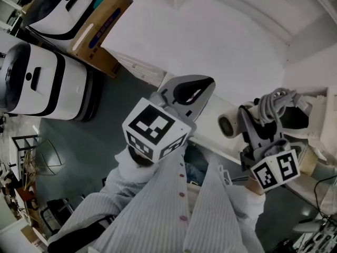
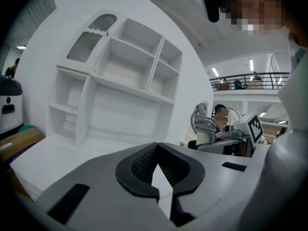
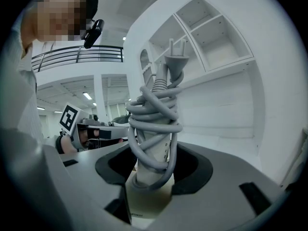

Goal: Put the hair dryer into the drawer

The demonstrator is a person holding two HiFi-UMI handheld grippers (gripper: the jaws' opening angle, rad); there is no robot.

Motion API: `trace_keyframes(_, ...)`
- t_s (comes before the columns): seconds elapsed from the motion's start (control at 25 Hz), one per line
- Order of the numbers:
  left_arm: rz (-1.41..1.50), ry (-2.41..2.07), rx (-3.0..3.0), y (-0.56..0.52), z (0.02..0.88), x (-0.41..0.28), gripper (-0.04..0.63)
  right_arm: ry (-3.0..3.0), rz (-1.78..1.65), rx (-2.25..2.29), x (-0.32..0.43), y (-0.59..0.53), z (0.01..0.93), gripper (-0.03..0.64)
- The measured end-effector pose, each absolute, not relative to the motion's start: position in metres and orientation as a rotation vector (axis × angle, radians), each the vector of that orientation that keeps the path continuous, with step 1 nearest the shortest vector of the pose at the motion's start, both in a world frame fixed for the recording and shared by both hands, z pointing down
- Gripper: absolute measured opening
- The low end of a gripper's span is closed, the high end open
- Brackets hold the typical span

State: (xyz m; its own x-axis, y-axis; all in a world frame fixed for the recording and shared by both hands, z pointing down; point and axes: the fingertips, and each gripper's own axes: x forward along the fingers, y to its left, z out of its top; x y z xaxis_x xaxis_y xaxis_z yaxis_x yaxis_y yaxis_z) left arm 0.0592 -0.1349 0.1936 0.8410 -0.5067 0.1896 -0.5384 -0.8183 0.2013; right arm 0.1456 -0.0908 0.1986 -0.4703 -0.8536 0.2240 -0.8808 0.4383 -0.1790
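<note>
A white hair dryer [image 1: 232, 123] has its grey cord [image 1: 275, 104] wound round the handle. My right gripper [image 1: 254, 132] is shut on that handle and holds the dryer above the front edge of the white desk [image 1: 210, 41]. In the right gripper view the handle [image 3: 153, 153] stands upright between the jaws, with the cord [image 3: 154, 114] coiled on it and the plug [image 3: 174, 61] pointing up. My left gripper [image 1: 196, 91] hovers to the left of it, shut with nothing between its pads [image 2: 139, 165]. No drawer front is clearly visible.
A white shelf unit [image 2: 120, 81] stands at the back of the desk. A cardboard box [image 1: 100, 30] and two white-and-black machines [image 1: 42, 83] sit on the floor at the left. White boxy edges [image 1: 316, 123] lie just right of the dryer.
</note>
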Motion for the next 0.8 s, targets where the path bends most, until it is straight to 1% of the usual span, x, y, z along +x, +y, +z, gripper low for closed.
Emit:
trace_keyframes(0.52, 0.216, -0.755, 2.774, -0.145, 0.195, 0.072, 0.011, -2.51, 0.433, 1.545, 0.156, -0.089, 0.212, 0.2)
trace_keyframes(0.8, 0.253, -0.749, 2.747, -0.158, 0.219, 0.06, 0.011, -2.437, 0.477, 1.472, 0.151, -0.099, 0.256, 0.199)
